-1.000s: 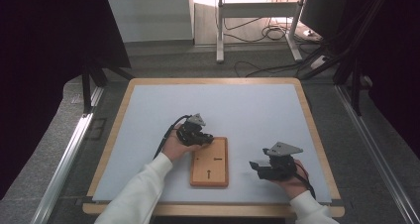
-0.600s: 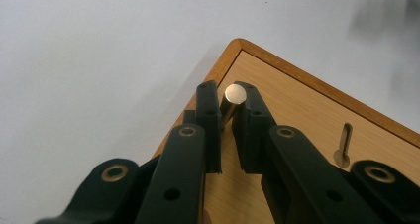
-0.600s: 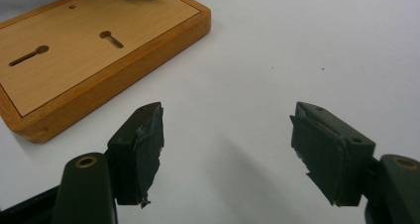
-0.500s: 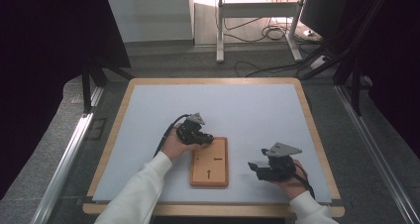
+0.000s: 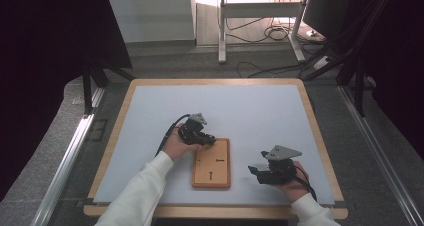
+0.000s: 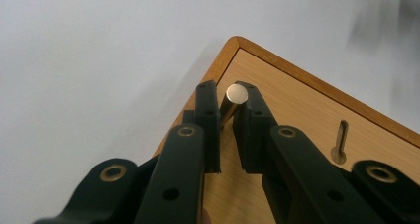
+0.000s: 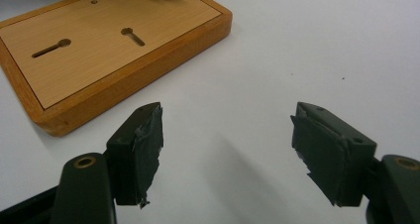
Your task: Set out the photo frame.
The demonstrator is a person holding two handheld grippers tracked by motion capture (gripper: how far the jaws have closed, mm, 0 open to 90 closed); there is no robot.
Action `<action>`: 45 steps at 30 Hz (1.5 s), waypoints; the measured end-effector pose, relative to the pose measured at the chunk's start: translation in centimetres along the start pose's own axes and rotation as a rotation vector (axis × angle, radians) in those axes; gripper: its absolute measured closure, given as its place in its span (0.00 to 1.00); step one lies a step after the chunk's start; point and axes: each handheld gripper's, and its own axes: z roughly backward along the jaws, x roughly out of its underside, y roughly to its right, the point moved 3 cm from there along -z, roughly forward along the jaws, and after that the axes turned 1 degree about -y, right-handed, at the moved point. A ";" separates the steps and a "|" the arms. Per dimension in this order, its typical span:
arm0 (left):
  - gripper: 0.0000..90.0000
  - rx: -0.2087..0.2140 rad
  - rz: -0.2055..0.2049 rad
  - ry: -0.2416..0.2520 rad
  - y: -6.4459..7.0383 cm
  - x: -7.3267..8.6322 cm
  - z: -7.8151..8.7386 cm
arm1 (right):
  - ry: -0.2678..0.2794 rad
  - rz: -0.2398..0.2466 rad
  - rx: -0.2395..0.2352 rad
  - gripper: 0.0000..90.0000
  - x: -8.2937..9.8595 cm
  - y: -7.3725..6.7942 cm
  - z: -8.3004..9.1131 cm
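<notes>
Lying flat near the front edge of the table, on its pale blue-white surface: a small wooden board with a darker raised border and two keyhole-shaped slots cut into its top.

Resting at the board's far left corner, held in a hand with a white sleeve: the left gripper. Closing in around a short brass-coloured metal pin standing up from that corner of the board, jaws set on either side of the pin and appearing to pinch it, seen in the left gripper view. Showing one keyhole slot further along the board in that same view.

Hovering low over bare table just right of the board, well apart from the left gripper: the right gripper, carrying a grey three-cornered plate on top. Standing spread wide in the right gripper view, grasping nothing, black pads looking torn and ragged at the edges, with the board lying ahead and to the left.
</notes>
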 end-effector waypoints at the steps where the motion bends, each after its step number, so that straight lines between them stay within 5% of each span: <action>1: 0.91 0.003 0.002 0.000 0.0 0.0 0.0 | 0.001 0.000 0.000 0.32 0.0 0.0 0.0; 14: 0.91 0.047 0.020 -0.009 -0.7 -0.2 0.0 | 0.016 0.007 -0.053 0.28 -0.7 -1.2 0.1; 25: 0.91 0.082 0.040 -0.027 -1.1 -0.4 0.1 | -0.040 0.255 -0.053 0.16 -2.6 -7.4 -1.1; 40: 0.91 0.120 0.065 -0.040 -1.7 -0.6 0.0 | -0.082 0.366 -0.032 0.13 -3.3 -10.1 -4.0; 45: 0.91 0.124 0.068 -0.040 -1.8 -0.6 0.0 | -0.099 0.417 0.012 0.13 -3.2 -10.7 -4.7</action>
